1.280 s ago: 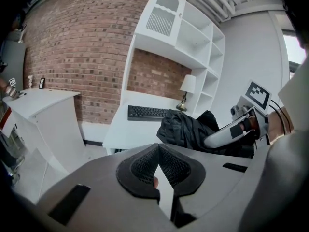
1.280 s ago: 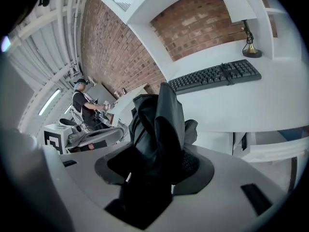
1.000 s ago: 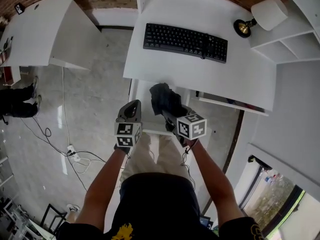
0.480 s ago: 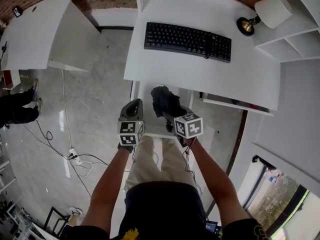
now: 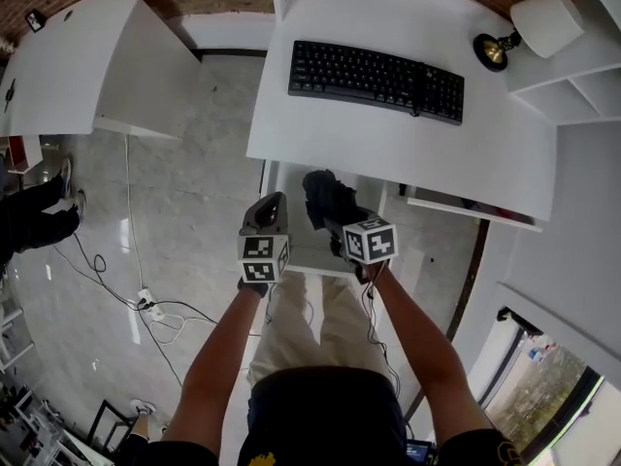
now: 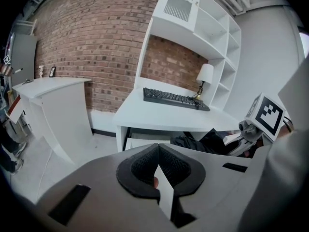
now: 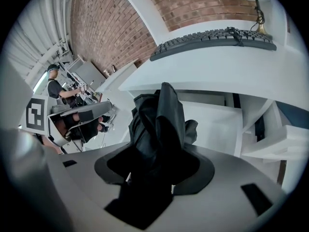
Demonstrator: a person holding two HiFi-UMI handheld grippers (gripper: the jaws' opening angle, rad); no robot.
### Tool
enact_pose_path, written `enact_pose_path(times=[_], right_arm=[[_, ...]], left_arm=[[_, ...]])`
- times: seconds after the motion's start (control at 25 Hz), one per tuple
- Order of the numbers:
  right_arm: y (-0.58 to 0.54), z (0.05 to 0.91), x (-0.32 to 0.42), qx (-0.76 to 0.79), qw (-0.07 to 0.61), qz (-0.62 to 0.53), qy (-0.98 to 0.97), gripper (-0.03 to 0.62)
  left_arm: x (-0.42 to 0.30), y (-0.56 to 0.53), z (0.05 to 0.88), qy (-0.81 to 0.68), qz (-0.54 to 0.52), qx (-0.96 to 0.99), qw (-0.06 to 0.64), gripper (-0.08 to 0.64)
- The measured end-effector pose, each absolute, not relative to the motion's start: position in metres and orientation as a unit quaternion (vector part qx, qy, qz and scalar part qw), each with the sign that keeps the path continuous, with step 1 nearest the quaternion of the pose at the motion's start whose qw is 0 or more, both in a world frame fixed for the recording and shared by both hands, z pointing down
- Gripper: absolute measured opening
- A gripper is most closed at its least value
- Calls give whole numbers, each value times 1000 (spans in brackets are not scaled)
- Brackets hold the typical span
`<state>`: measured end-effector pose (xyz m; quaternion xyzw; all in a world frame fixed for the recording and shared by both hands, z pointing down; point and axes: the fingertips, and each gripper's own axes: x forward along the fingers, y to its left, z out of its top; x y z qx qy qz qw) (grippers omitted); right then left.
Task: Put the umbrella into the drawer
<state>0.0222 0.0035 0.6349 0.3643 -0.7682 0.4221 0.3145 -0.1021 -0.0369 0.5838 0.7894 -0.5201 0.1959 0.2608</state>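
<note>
Both grippers lowered toward open drawer (image 5: 289, 190) below desk (image 5: 388, 124), frame centre. Umbrella (image 5: 325, 198) clenched by right gripper (image 5: 335, 227) fingers, not yet deposited. Left gripper (image 5: 271, 206) fingers closed, empty.

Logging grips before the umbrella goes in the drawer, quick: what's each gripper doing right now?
Left gripper: closed, nothing between its jaws.
Right gripper: closed on the black folded umbrella.
</note>
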Motion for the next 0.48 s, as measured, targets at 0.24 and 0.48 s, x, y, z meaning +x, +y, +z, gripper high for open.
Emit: enact_pose_path(times=[0.24,0.48], right_arm=[[-12,643,18,365,323,397,-778,221],[-14,665,16,377,332,391,-771,222]], left_arm=[[-101,-46,592,-518,195,791,260,17],[-101,-49,604,-517,198,792,258,17]])
